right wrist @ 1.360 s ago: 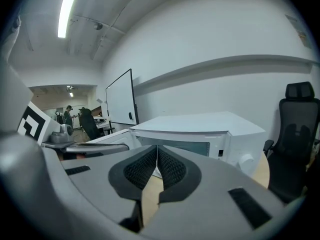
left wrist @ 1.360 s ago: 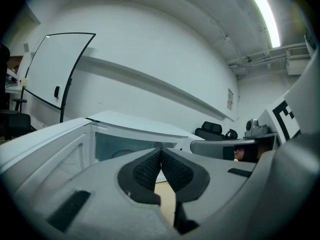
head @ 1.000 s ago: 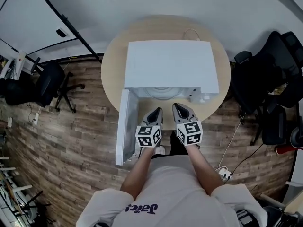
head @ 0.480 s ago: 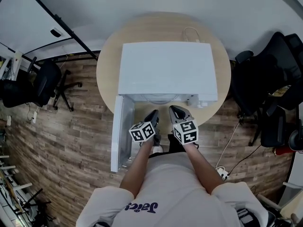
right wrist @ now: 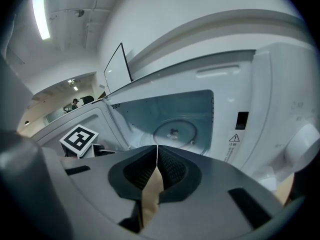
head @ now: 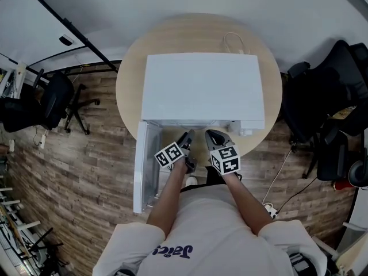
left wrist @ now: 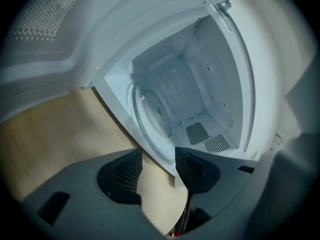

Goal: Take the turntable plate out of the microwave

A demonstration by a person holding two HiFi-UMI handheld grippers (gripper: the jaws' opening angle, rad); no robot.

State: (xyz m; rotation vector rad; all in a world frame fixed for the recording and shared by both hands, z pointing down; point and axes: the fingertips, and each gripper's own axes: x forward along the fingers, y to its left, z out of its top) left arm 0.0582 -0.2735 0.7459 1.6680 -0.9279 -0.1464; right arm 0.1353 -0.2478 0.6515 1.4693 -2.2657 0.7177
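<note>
A white microwave (head: 201,85) stands on a round wooden table (head: 253,45), its door (head: 144,165) swung open to the left. The glass turntable plate (left wrist: 152,119) lies on the cavity floor; the right gripper view also shows the plate (right wrist: 175,131). From the head view the microwave's top hides it. My left gripper (left wrist: 159,156) is rolled over just in front of the opening, its jaws opening with only the tabletop showing between them. My right gripper (right wrist: 157,148) is beside it, shut and empty, pointing into the cavity. In the head view the left gripper (head: 187,138) and the right gripper (head: 214,135) sit at the cavity mouth.
The control panel with a round knob (right wrist: 305,141) is right of the cavity. A white cable (head: 233,39) lies on the table behind the microwave. Black office chairs stand at the right (head: 322,108) and left (head: 52,99) on the wood floor.
The left gripper has rolled, so its marker cube now tilts to the left, and it has sunk a little. The right gripper has dropped slightly in front of the opening.
</note>
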